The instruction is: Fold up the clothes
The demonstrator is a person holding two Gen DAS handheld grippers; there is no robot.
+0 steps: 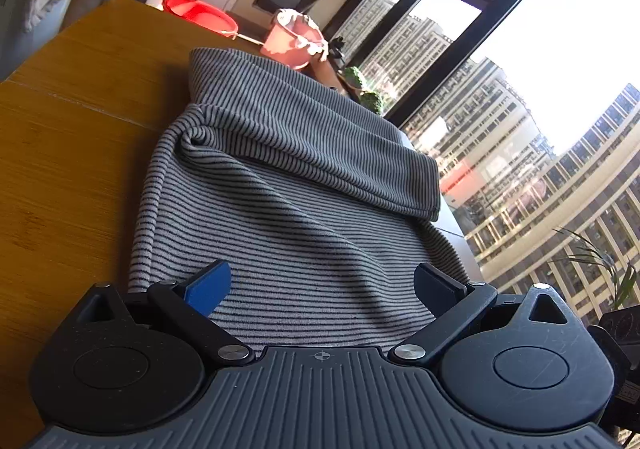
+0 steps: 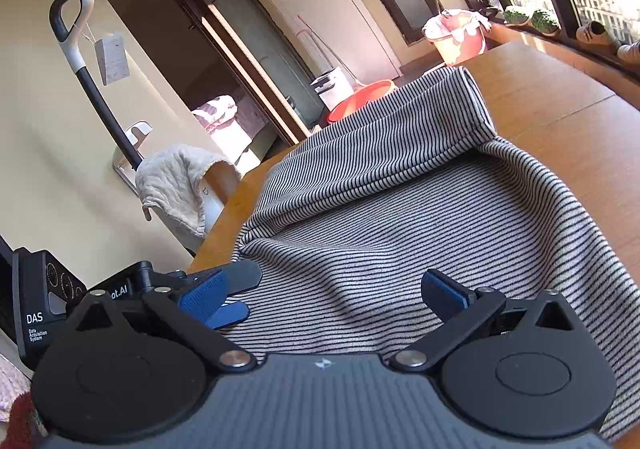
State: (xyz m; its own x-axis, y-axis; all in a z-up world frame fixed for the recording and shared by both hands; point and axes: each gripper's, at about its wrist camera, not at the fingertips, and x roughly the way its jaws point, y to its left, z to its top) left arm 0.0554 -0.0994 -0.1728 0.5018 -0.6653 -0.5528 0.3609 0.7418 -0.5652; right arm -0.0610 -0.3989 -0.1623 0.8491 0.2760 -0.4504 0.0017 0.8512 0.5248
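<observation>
**Reader:** Left gripper (image 1: 322, 285) first: what is it doing?

**Describer:** Its blue-padded fingers (image 1: 208, 289) stand wide apart over a striped garment (image 1: 288, 185). Cloth lies between them, yet the pads do not press on it. The right gripper (image 2: 334, 295) is likewise spread, empty, above the same garment.

**Reader:** Where does the garment lie?

**Describer:** On a wooden table (image 1: 72, 137). From the left camera it fills the centre; a doubled-over flap crosses from 11 o'clock to 3 o'clock, with a window beyond at 2 o'clock. The near part is loosely rumpled.

**Reader:** Which step is this?

**Describer:** I judge one fold is laid down and both grippers are free, between folds. The next move calls for pinching the near edge at both corners and carrying it evenly over the flap.
</observation>
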